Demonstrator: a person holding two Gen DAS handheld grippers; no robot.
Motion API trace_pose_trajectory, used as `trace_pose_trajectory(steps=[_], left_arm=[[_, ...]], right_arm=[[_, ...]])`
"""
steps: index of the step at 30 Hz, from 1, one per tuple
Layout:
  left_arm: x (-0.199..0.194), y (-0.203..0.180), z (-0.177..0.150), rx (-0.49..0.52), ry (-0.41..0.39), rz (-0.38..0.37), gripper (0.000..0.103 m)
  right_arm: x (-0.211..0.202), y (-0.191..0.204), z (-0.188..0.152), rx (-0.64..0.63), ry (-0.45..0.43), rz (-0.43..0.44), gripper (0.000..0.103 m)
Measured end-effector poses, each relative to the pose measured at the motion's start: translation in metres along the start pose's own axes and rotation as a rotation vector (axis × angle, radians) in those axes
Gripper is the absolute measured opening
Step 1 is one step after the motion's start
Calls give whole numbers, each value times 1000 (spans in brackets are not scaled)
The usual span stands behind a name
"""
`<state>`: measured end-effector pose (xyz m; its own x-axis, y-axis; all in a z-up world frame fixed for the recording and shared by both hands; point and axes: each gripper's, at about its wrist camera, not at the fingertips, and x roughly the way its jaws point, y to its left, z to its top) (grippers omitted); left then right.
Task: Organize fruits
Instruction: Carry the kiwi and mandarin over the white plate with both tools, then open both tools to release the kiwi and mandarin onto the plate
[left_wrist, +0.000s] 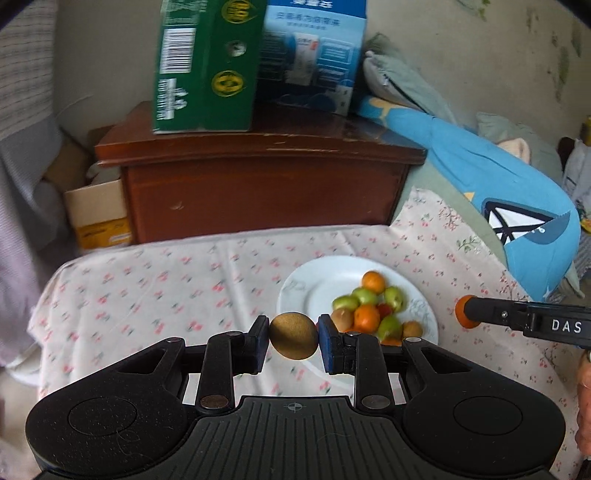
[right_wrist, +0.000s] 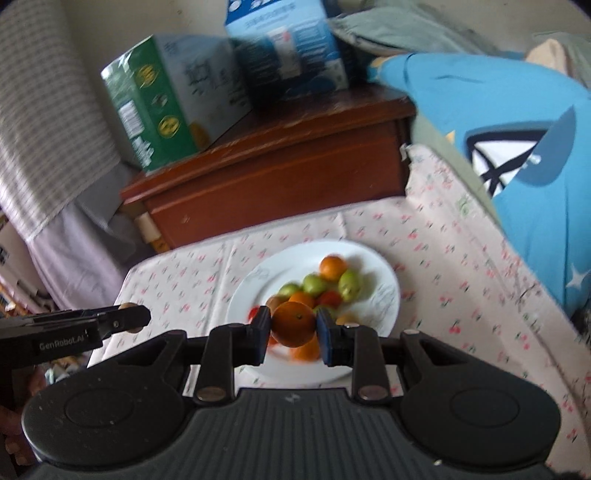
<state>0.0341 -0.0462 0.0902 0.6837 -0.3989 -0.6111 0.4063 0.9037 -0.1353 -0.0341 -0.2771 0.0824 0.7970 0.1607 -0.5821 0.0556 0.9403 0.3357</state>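
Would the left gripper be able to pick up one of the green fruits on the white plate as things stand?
Probably not yet. The left gripper is shut on a brown fruit, so its jaws are full. The green fruits lie uncovered on the white plate, so the way seems free otherwise.

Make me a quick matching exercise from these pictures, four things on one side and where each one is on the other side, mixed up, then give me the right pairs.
Things:
1. brown fruit
2. orange
3. white plate
4. green box

Places:
A. on the wooden cabinet
B. between the pads of the right hand-held gripper
C. on the flowered cloth
D. between the pads of the left hand-held gripper

Pairs: 1-D, 2-B, 3-C, 4-A
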Motion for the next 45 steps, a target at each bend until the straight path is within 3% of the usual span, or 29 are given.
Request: trace_pose_trajectory(steps=[11, 19, 32, 41, 42, 43, 45], left_arm=[[60, -2, 19, 4, 40, -72, 26], [97, -2, 22, 13, 78, -113, 26], [141, 9, 24, 13, 117, -112, 26], [150, 1, 26, 40, 117, -102, 29], [149, -1, 27, 46, 115, -101, 32], [148, -3, 28, 54, 116, -93, 46], [143, -7, 29, 65, 105, -67, 63]], right_arm=[[31, -31, 18, 101, 5, -78, 27], [57, -44, 17, 154, 43, -77, 27], [91, -54, 14, 193, 90, -99, 27], [101, -56, 13, 222, 100, -96, 30], [101, -55, 14, 226, 96, -96, 30], [100, -55, 15, 231, 91, -92, 30], [98, -54, 17, 237, 85, -81, 31]])
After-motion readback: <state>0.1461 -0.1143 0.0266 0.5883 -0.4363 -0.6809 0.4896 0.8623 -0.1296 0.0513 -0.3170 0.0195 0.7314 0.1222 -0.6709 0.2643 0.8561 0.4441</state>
